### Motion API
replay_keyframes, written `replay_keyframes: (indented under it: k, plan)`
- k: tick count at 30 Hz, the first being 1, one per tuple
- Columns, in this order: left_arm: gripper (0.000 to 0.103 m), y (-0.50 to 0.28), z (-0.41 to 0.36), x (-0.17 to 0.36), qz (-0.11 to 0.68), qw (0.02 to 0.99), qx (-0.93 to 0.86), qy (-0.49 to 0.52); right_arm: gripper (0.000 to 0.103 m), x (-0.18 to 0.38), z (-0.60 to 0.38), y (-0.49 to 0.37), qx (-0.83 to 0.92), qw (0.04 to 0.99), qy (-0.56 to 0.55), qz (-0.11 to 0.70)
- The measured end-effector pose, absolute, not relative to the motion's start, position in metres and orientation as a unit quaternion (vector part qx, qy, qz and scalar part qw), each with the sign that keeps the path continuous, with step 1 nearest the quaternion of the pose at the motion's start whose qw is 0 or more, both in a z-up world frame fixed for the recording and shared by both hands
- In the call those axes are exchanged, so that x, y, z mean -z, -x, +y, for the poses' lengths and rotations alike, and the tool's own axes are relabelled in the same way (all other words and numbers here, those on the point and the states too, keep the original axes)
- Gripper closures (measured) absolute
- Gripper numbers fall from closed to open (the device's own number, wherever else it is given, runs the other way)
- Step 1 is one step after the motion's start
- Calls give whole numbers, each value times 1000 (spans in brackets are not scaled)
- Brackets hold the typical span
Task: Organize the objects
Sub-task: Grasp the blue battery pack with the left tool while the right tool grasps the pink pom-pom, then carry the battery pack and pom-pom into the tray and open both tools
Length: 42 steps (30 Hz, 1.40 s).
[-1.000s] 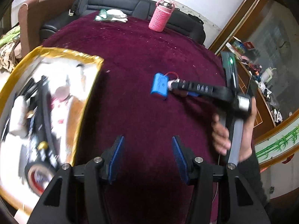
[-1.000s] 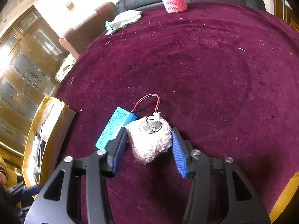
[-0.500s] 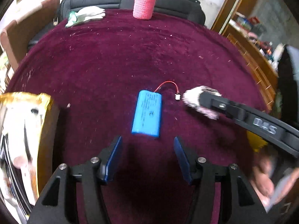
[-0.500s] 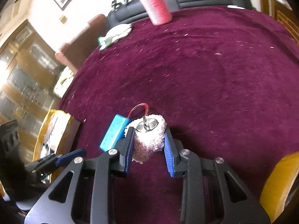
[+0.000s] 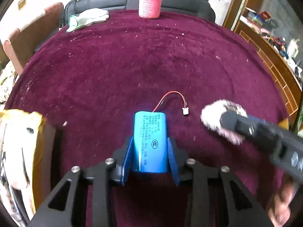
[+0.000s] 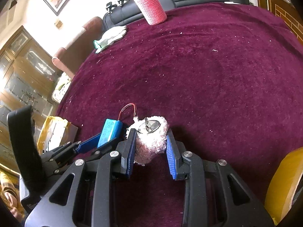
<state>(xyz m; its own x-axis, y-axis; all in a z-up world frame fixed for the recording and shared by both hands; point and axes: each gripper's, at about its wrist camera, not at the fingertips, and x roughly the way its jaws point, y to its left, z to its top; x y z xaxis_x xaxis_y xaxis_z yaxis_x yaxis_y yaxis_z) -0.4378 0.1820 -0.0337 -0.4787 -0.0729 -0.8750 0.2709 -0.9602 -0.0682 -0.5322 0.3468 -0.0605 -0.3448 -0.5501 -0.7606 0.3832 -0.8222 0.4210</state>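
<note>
maroon cloth [image 5: 151, 60]; fluffy roll [image 5: 217, 121] blurred beside battery [image 5: 150, 141]

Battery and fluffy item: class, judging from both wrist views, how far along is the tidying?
Done: nothing visibly placed, though the box at the left already holds items. In hand: the left gripper is clamped on the battery, and the right gripper on the fluffy item. Left: stowing both, likely in that box; the glove and bottle sit untouched.

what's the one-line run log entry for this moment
left gripper: shut on battery | right gripper: shut on fuzzy roll | both on red cloth
</note>
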Motion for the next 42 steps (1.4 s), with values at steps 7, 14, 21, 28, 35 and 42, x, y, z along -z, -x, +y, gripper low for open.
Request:
replay_keyframes:
  k: [7, 14, 21, 28, 35, 42]
  plan:
    - [68, 338, 183, 30, 133, 119, 835, -521, 74, 69, 329, 522, 801, 309, -508, -65]
    - [67, 302, 186, 29, 146, 112, 831, -525, 74, 73, 307, 504, 799, 328, -503, -22]
    - [68, 308, 201, 34, 88, 122, 846, -512, 74, 73, 304, 500, 803, 331, -496, -7]
    - [68, 275, 191, 23, 148, 104, 851, -492, 74, 72, 302, 496, 807, 331, -489, 5]
    - [68, 242, 176, 0, 175, 107, 861, -466, 74, 73, 298, 491, 810, 334, -482, 23]
    - [68, 215, 160, -26, 195, 103, 875, -432, 74, 68, 299, 482, 792, 391, -469, 3]
